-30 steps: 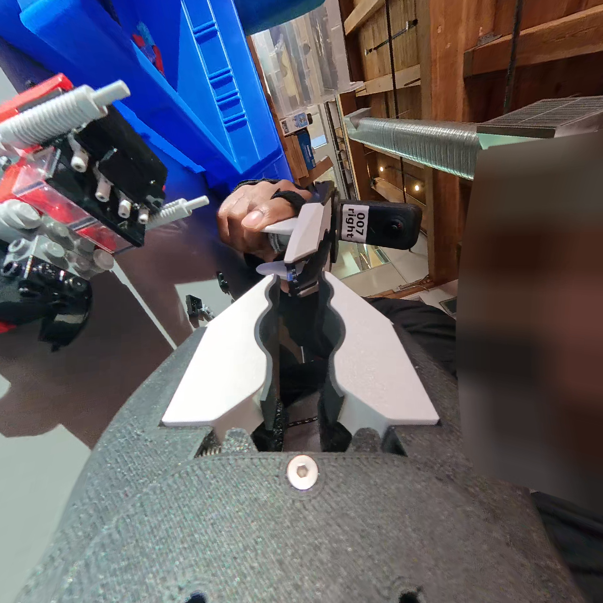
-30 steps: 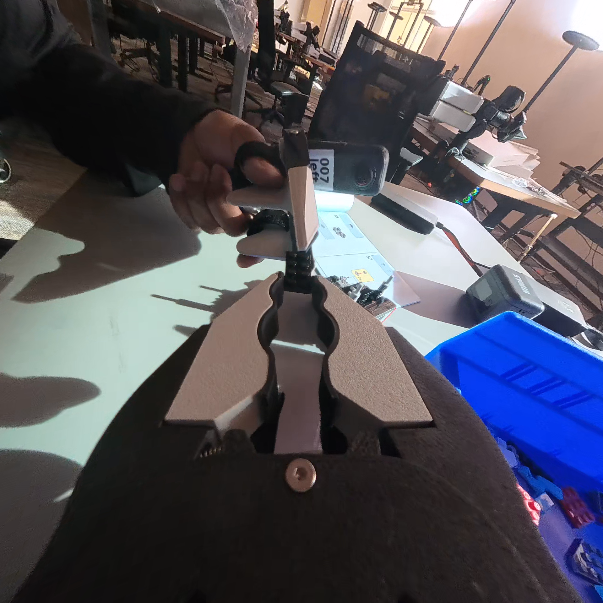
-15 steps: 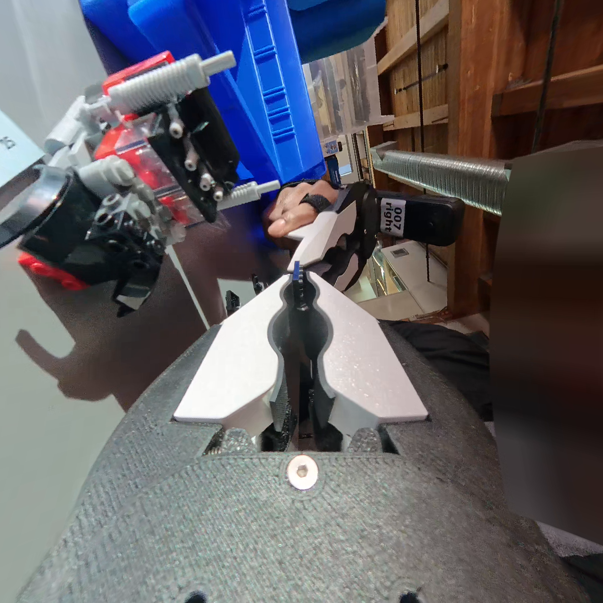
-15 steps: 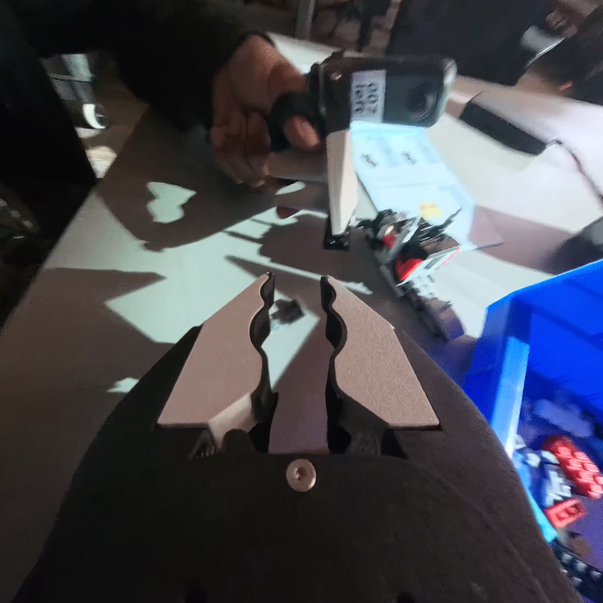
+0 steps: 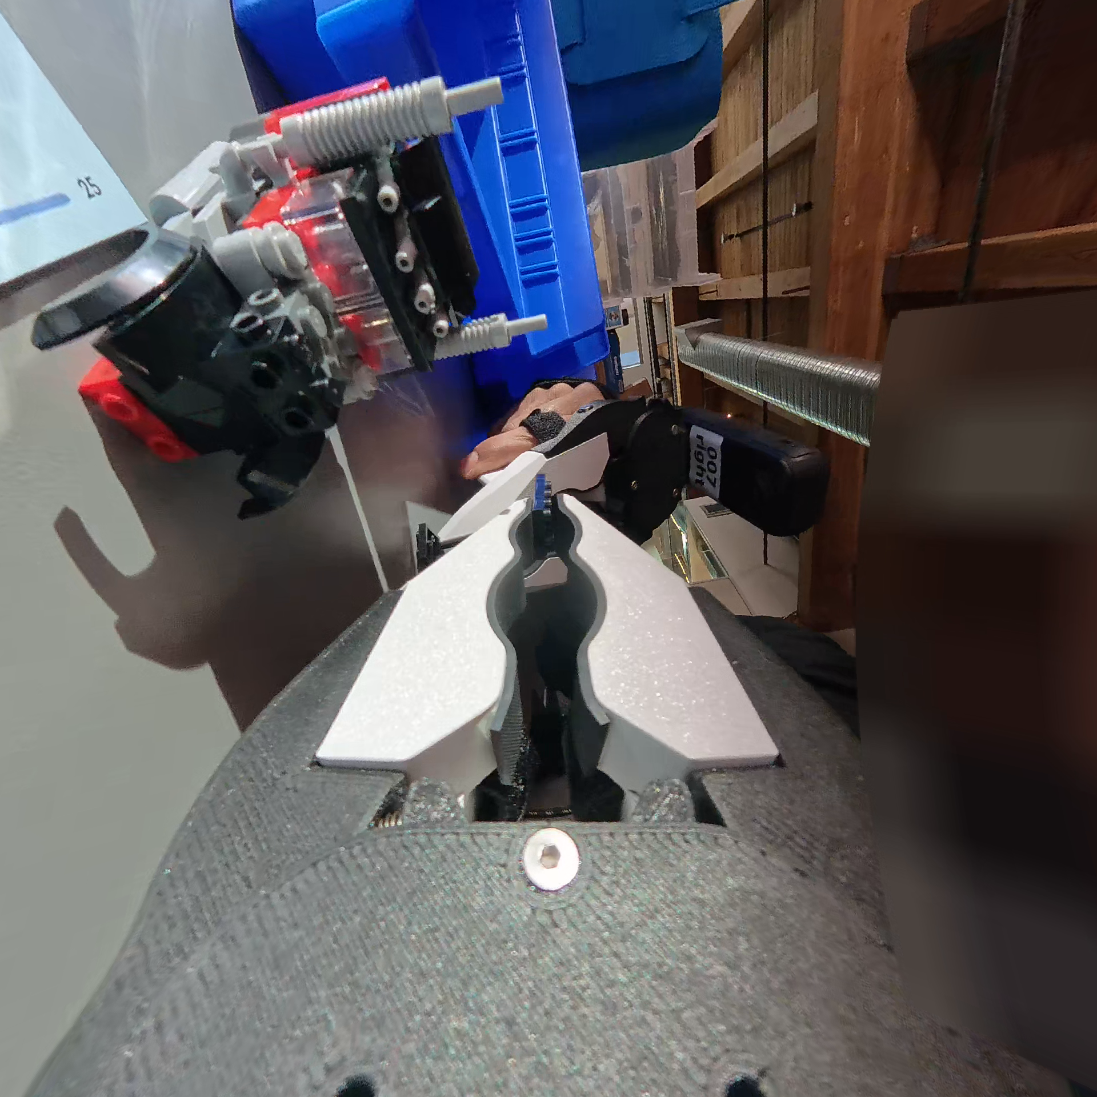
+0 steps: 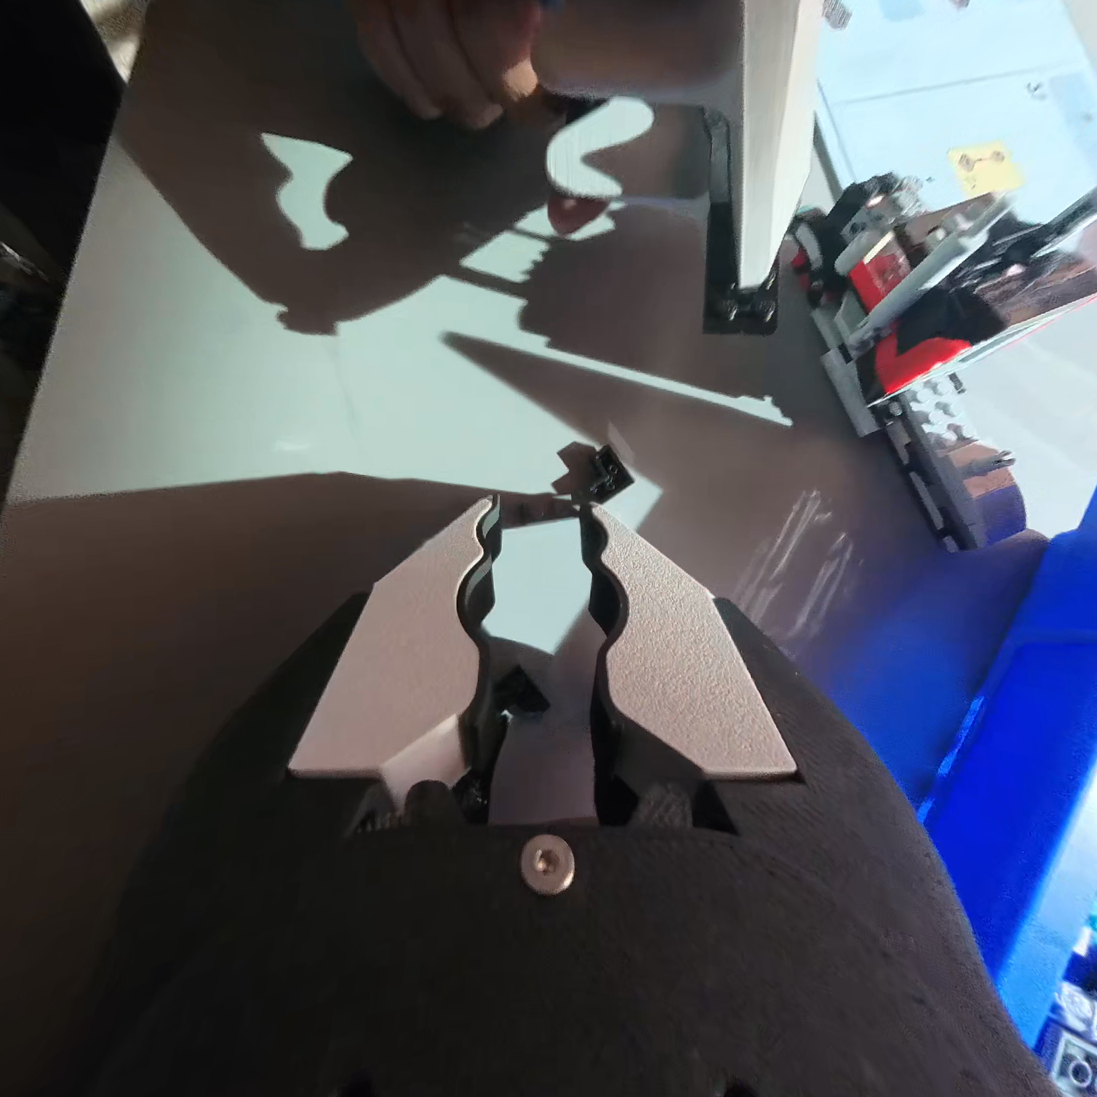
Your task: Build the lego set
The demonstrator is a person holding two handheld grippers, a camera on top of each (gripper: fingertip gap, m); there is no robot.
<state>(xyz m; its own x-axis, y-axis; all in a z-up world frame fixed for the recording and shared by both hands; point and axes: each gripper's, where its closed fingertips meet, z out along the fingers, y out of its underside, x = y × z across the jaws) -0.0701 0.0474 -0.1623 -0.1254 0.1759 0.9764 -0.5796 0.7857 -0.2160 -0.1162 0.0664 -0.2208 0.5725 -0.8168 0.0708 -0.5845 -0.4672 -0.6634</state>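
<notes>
My left gripper (image 5: pixel 543 504) is shut on a small black piece with a blue edge (image 5: pixel 540 495). In the right wrist view it (image 6: pixel 754 178) holds that black piece (image 6: pixel 739 308) just above the table, beside the model. The part-built red, black and grey lego model (image 5: pixel 267 297) lies on the table and also shows in the right wrist view (image 6: pixel 902 297). My right gripper (image 6: pixel 540 510) is open and empty, low over the table. A small loose black piece (image 6: pixel 602 478) lies just beyond its right fingertip. In the left wrist view the right gripper (image 5: pixel 522 481) reaches in behind my left fingertips.
A blue parts bin (image 5: pixel 504 178) stands behind the model; in the right wrist view the bin (image 6: pixel 1039 682) is to the right, with loose bricks inside. An instruction booklet (image 6: pixel 950 89) lies under the model. The pale table (image 6: pixel 208 386) carries strong shadows. A person's hand (image 6: pixel 451 65) holds the left gripper. There is about 8 cm between the tips of the two grippers.
My right gripper let go of the black piece, opened and dropped to the table near the loose black piece. My left gripper kept the piece and moved beside the model.
</notes>
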